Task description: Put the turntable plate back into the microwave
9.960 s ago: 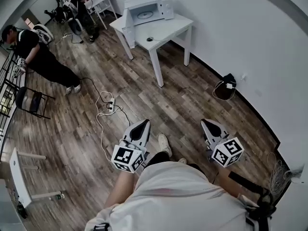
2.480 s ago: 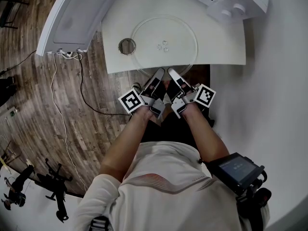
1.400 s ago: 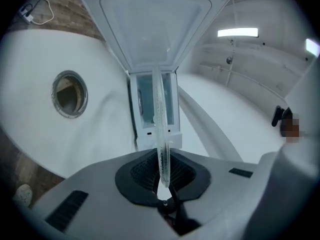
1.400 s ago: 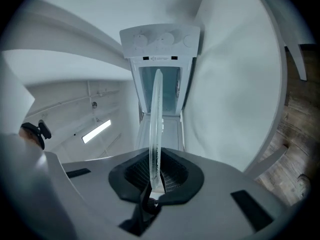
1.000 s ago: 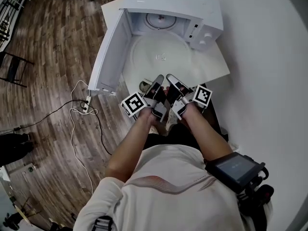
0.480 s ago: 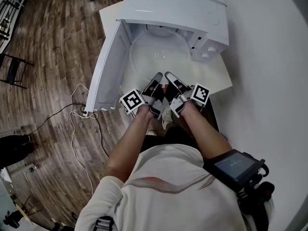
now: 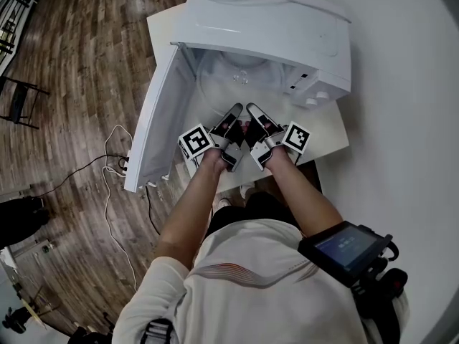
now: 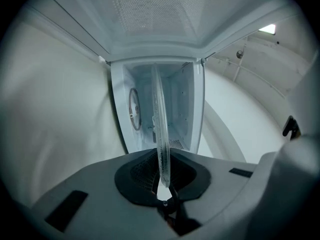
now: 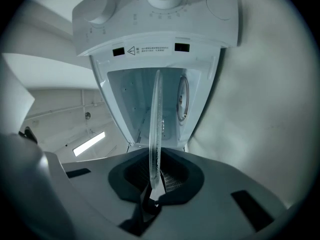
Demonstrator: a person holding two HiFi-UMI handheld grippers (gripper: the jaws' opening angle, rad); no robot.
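Seen from the head view, the left gripper (image 7: 235, 115) and the right gripper (image 7: 252, 113) sat side by side at the mouth of the white microwave (image 7: 276, 24). Each pinched the near rim of the clear glass turntable plate (image 7: 233, 77). The plate lay flat, its far part reaching into the cavity and its near edge at the opening. The door (image 7: 154, 113) stood swung wide at the person's left, and the oven rested on a white table (image 7: 333, 131). Only this view took in the wooden floor (image 7: 64, 120), a cable (image 7: 107, 165) trailing across it, and a screen device (image 7: 344, 246) strapped to the right forearm. The two gripper views gave what the head view could not. In both, the plate ran edge-on as a thin glass line gripped between the dark pads, with each pair of jaws closed on it. Both also looked deep into the cavity, where the roller ring (image 8: 134, 109) lay on the cavity floor with a gap between it and the plate. The left gripper view caught the door's mesh window, and the right gripper view showed the control panel (image 9: 155, 14) face-on, with its dials.
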